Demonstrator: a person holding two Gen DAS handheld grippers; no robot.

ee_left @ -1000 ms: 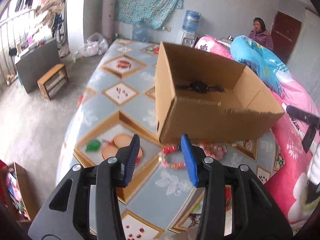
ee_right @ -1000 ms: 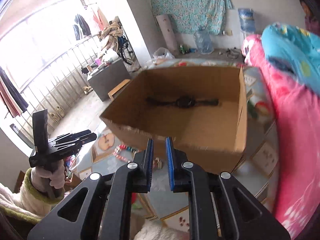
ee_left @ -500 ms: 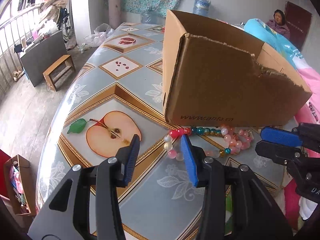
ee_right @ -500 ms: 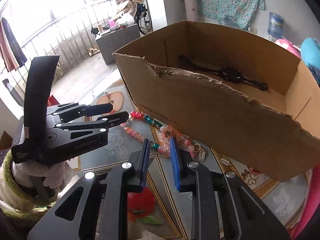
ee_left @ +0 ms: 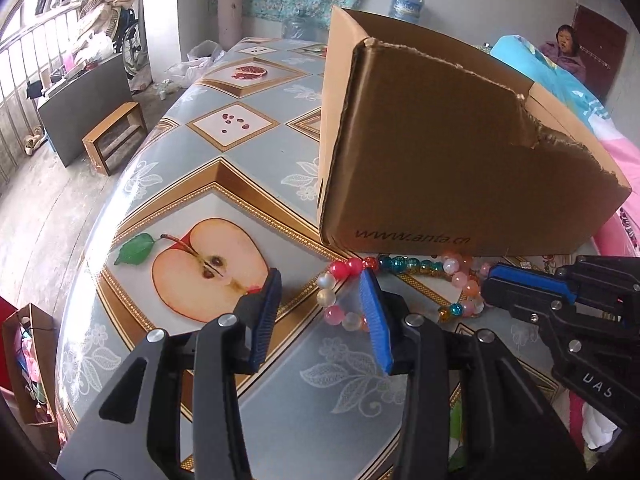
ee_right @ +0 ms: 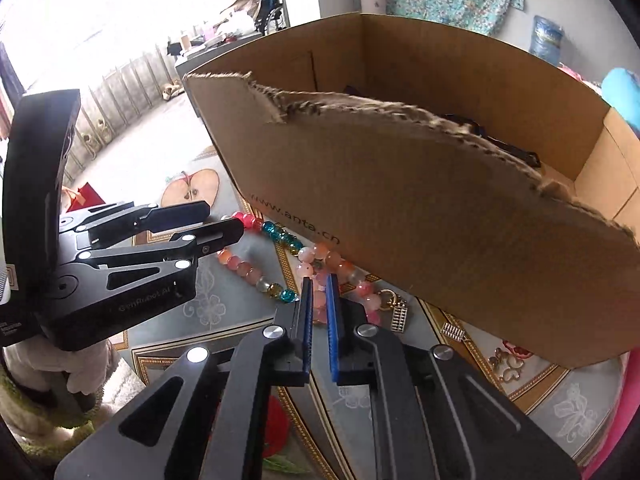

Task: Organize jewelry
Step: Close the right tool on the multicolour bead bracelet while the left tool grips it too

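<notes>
From the left wrist view the cardboard box [ee_left: 452, 152] shows only its outer walls; the right wrist view looks over the torn rim and finds a dark strap-like item [ee_right: 516, 148] lying inside. The bead bracelets [ee_left: 400, 264] lie on the patterned tablecloth [ee_left: 224, 120], against the foot of the box. The left gripper [ee_left: 320, 284] hangs over them with its fingers spread wide around the pale beads. The right gripper [ee_right: 318, 284] has its fingers nearly together, nothing clamped, at the pink beads [ee_right: 320, 308]. Small gold charms [ee_right: 398, 312] lie just beside these.
</notes>
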